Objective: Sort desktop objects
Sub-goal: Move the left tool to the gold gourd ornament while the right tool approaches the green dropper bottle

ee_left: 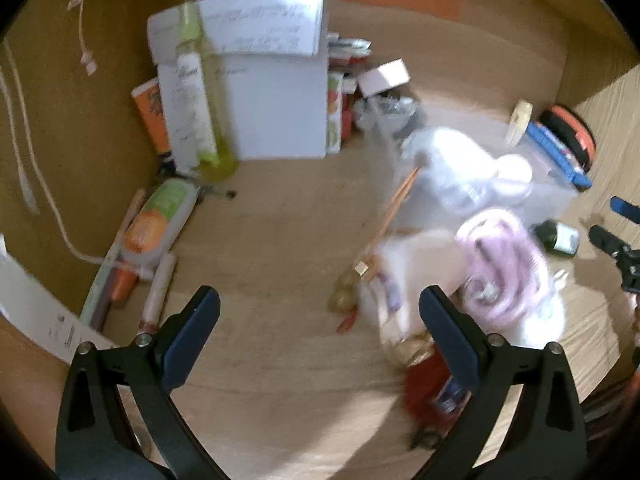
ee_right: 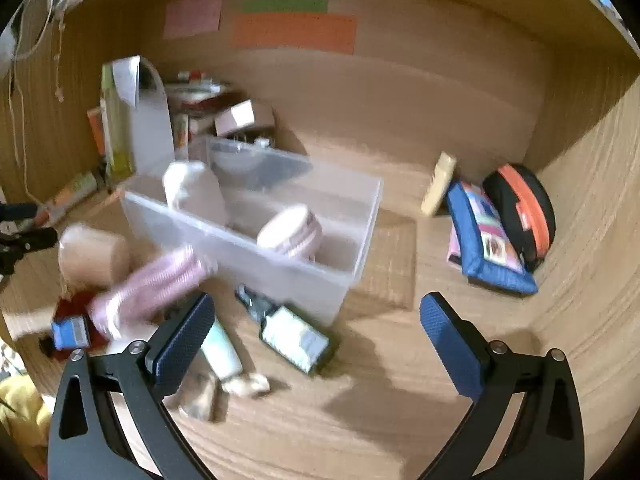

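On the wooden desk (ee_right: 384, 408), inside a three-walled nook, we found clutter on nearly every side. In the right wrist view the clear plastic bin (ee_right: 256, 248) sat at about eleven o'clock from our right gripper (ee_right: 316, 332), holding a round white jar (ee_right: 292, 230) and a pale bottle (ee_right: 188, 188). Our right gripper's jaws stood wide open with nothing between them. A dark flat bottle with a pale label (ee_right: 296, 338) lay just in front of the bin, close by the left finger, and a white tube (ee_right: 222, 350) lay touching that finger's inner side. A coiled pink cable (ee_right: 148, 284) crowded in at ten o'clock, blurred, with a beige roll (ee_right: 92, 256) beyond it. At two o'clock a blue-edged pouch (ee_right: 492, 256) leaned against an orange and black case (ee_right: 524, 216).

In the left wrist view our left gripper (ee_left: 320, 324) was likewise spread open and empty above bare wood. The same pink cable and blurred white wrappings (ee_left: 420, 264) pressed against its right finger at two o'clock. At eleven o'clock stood a white box (ee_left: 280, 112) with a green-capped bottle (ee_left: 192, 100) leaning on it; an orange-labelled bottle (ee_left: 156, 224) lay flat at ten.
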### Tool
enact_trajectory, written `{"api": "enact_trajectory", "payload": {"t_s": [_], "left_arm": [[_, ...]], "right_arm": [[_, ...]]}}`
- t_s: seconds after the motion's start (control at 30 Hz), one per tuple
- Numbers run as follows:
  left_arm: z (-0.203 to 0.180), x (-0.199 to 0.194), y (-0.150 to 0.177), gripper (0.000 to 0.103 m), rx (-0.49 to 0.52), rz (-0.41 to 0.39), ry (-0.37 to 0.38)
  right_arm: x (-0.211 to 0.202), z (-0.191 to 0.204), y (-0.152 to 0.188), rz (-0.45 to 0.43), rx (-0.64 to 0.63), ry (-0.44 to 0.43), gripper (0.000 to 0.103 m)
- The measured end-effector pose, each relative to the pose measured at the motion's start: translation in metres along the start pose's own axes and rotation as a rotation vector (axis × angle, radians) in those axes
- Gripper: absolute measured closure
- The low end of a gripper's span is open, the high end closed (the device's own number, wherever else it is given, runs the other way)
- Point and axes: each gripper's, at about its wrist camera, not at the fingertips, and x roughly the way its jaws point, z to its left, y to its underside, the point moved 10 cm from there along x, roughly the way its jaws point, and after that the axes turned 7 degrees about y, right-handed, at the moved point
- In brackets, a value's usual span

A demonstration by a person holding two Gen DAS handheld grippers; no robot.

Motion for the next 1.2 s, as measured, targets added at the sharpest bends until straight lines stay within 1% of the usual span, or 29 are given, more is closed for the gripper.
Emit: {"api": "enact_trajectory", "payload": {"t_s": [0.07, 0.23, 0.33, 0.4, 0.47, 0.5, 0.53, 0.6, 0.67, 0.8, 0.93, 1.0, 1.07, 1.13, 1.2], "left_arm": [[0.013, 0.003, 0.011, 0.002, -0.009, 0.027, -0.028], [0.036, 0.013, 0.019, 0.002, -0.070, 0.050, -0.031], [0.034, 0.023, 0.020, 0.002, -0.070, 0.072, 0.004], [0.030, 0.029, 0.019, 0.008, -0.051, 0.078, 0.010], [0.024, 0.035, 0.018, 0.022, -0.017, 0.091, 0.011], [0.024, 0.038, 0.017, 0.023, -0.007, 0.096, -0.001], [0.025, 0.043, 0.016, 0.023, 0.003, 0.099, -0.032], [0.022, 0.050, 0.016, 0.024, 0.020, 0.112, -0.026], [0.018, 0.056, 0.016, 0.028, 0.044, 0.123, -0.028], [0.012, 0.062, 0.011, 0.031, 0.065, 0.128, -0.012], [0.004, 0.068, 0.004, 0.051, 0.092, 0.140, 0.024], [0.000, 0.070, 0.001, 0.057, 0.122, 0.128, 0.023], [-0.002, 0.072, -0.001, 0.065, 0.133, 0.118, 0.034], [-0.004, 0.073, -0.001, 0.081, 0.131, 0.114, 0.056], [-0.003, 0.075, -0.002, 0.081, 0.127, 0.105, 0.048]], "right_arm": [[0.001, -0.002, 0.009, 0.015, -0.004, 0.012, 0.001], [0.004, -0.003, 0.018, 0.027, -0.008, 0.019, 0.001], [0.012, -0.001, 0.020, 0.052, 0.005, 0.008, 0.001], [0.016, 0.001, 0.022, 0.068, 0.016, 0.000, 0.001], [0.022, 0.002, 0.024, 0.087, 0.031, -0.010, 0.001], [0.023, 0.002, 0.025, 0.090, 0.034, -0.012, 0.001], [0.025, 0.003, 0.025, 0.092, 0.037, -0.013, 0.001], [0.027, 0.003, 0.026, 0.094, 0.036, -0.013, 0.001], [0.029, 0.004, 0.026, 0.093, 0.034, -0.006, 0.001], [0.035, 0.006, 0.026, 0.105, 0.022, -0.006, 0.001], [0.045, 0.007, 0.030, 0.142, 0.031, -0.021, 0.002], [0.049, 0.006, 0.033, 0.154, 0.043, -0.029, 0.002], [0.053, 0.007, 0.035, 0.168, 0.058, -0.043, 0.002], [0.056, 0.007, 0.035, 0.174, 0.074, -0.052, 0.003], [0.059, 0.010, 0.034, 0.177, 0.080, -0.062, 0.005]]}}
